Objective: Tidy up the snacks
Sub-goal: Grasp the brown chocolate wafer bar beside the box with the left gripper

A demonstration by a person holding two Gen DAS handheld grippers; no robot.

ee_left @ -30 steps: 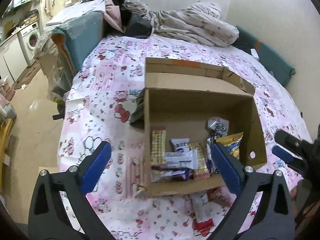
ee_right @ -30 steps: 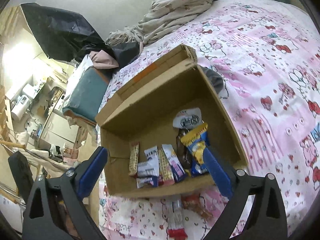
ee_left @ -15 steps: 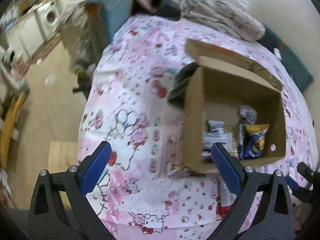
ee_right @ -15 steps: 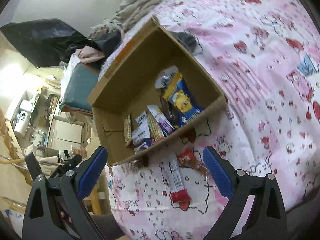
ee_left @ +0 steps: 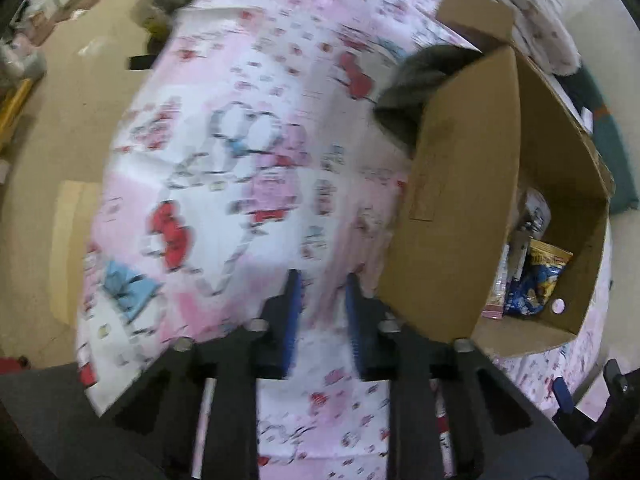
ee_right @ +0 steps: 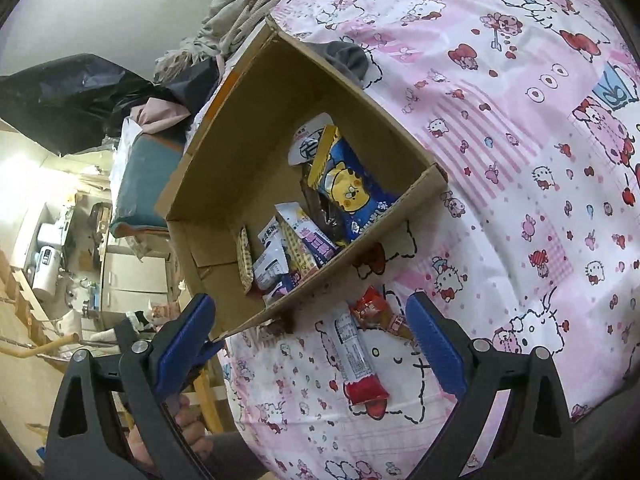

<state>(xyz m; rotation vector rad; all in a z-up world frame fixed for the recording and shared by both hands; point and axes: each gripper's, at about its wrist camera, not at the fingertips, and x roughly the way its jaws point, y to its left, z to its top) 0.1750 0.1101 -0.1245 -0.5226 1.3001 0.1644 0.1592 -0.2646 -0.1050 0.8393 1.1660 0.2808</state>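
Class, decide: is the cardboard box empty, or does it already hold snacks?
Holds snacks. The cardboard box contains several packets, including a blue-and-yellow bag, along its near wall.

The left gripper [ee_left: 320,292] points downward with its blue pads nearly together, a narrow gap between them. The right gripper [ee_right: 310,334] has its fingers [ee_right: 434,344] spread wide apart, gripping nothing.

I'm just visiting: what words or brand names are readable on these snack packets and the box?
Blue and yellow bag: white characters along its lower edge, too small to read.
Purple packet: large characters, blurred, unreadable.
White round packet: one blue character, unclear.
Long stick packet on the cloth: fine print, too small.
Cardboard box: no print visible.
Nothing can be quoted with confidence.
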